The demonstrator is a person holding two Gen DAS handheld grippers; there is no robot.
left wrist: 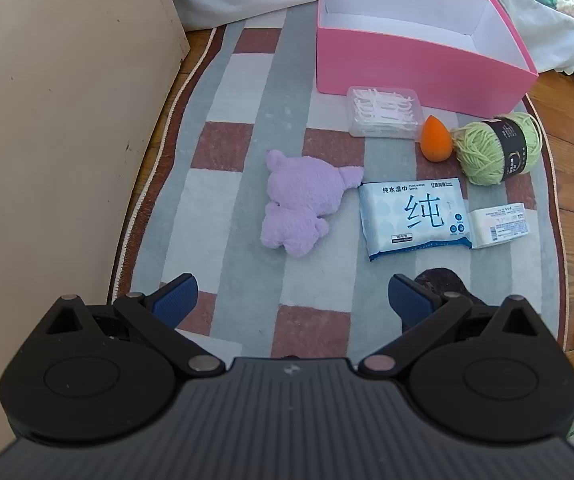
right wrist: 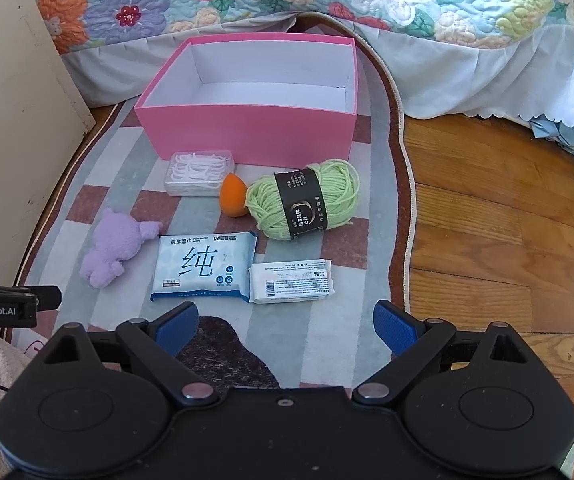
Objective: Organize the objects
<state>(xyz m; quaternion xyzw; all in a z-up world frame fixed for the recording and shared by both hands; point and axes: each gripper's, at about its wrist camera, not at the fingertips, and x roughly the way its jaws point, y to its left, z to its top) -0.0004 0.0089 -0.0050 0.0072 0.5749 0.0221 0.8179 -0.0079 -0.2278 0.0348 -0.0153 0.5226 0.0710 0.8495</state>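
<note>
Blue rubber pads stand wide apart on both tools: the left gripper [left wrist: 293, 300] and the right gripper [right wrist: 285, 328] hang with jaws fully open and empty above the near end of a checked rug [right wrist: 311, 344], angled steeply down at it. Just ahead of the right jaws lie a small white packet [right wrist: 292, 281] and, touching its side, a blue wet-wipe pack [right wrist: 205, 267]; a purple plush toy [left wrist: 301, 204] lies ahead of the left jaws, toward the rug's left edge. Farther out sit an orange sponge [right wrist: 233, 194], a green yarn ball [right wrist: 305, 200] and a clear box of floss picks [right wrist: 199, 173], all just before the open, empty pink box [right wrist: 247, 128] at the rug's far end. The step in hand looks like a first pick; it would go best taking the nearest item, jaws lowered squarely over its narrow width, clear of its neighbour.
</note>
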